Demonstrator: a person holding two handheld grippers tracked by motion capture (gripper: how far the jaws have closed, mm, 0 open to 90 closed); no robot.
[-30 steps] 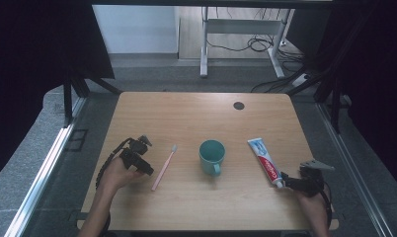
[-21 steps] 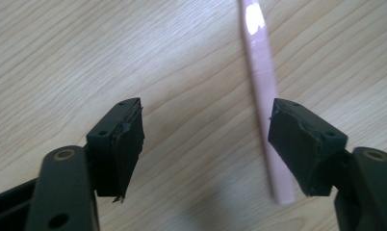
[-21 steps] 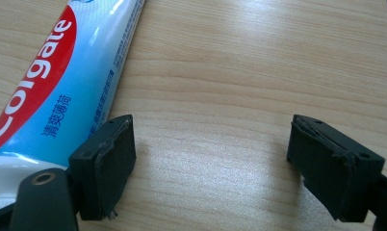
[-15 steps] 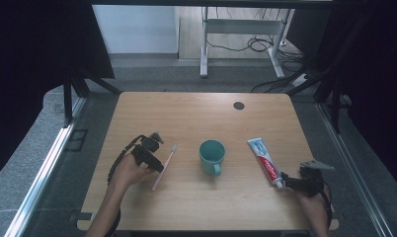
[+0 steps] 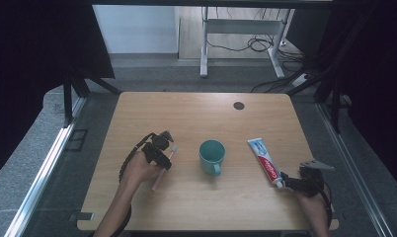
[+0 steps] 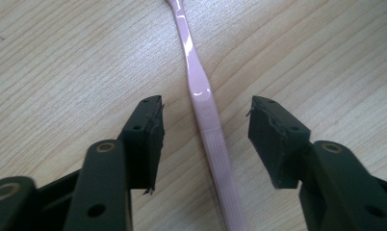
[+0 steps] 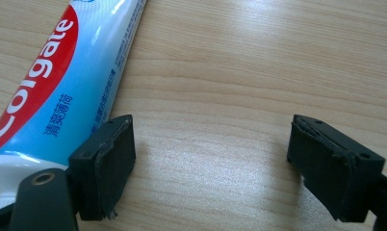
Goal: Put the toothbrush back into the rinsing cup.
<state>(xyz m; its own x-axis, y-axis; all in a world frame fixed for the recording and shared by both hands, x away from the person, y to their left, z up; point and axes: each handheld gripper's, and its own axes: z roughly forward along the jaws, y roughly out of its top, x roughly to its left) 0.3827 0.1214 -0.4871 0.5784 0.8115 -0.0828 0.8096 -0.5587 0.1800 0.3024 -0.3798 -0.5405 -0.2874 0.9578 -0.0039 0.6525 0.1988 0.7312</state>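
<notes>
Pink toothbrush (image 6: 204,103) lies flat on the wooden counter (image 5: 196,113), its handle running between the two jaws of the left claw (image 6: 205,120). Both pads stand clear of the handle, with bare wood showing on either side; the jaws have just been closing in and grip nothing. From above, the left claw (image 5: 159,148) sits over the brush (image 5: 163,167) at the counter's left, the bristle end pointing away from the person.

Just right of the brush stands a teal mug (image 5: 212,155), near but apart. Further right lies a toothpaste tube (image 5: 263,160), its cap end toward the right claw (image 5: 288,182). That claw (image 7: 208,159) is wide apart and empty, the tube (image 7: 61,77) just outside one jaw. Nothing blocks the brush.
</notes>
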